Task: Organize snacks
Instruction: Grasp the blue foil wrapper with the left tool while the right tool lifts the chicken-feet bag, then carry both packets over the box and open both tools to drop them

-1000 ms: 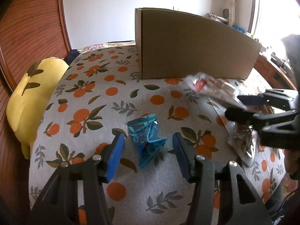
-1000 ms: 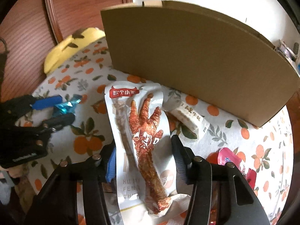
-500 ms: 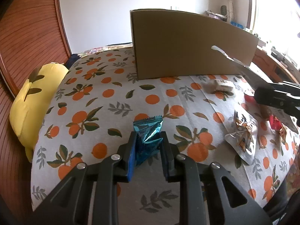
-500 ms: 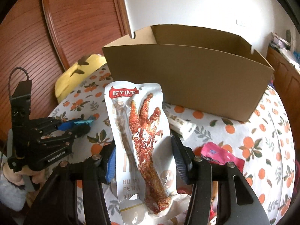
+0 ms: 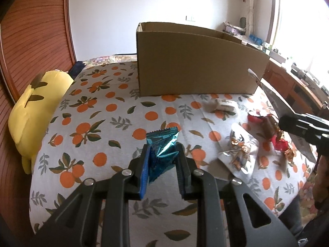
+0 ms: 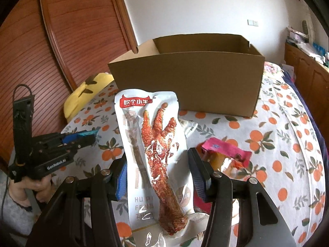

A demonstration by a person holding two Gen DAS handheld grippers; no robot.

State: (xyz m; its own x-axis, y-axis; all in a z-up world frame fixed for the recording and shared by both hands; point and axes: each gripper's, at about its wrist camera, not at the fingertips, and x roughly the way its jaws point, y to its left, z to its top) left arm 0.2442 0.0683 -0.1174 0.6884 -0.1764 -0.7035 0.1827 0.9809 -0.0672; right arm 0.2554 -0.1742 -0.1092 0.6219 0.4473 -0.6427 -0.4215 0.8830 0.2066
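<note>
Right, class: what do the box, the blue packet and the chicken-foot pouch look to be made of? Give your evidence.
Box: plain brown cardboard, matte, with folded flaps.
Blue packet: probably metallised foil film; it glints, creases sharply and has a serrated seal.
Chicken-foot pouch: glossy plastic, seemingly vacuum-sealed; wrinkled highlights cling to the foot.

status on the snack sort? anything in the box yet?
Done: nothing visibly; the cardboard box interior that shows looks bare, its floor hidden. In hand: left claw shut on the teal packet, right claw gripping the chicken-foot pack. Left: the white packet, pink wrapper and other loose wrappers on the tablecloth.
</note>
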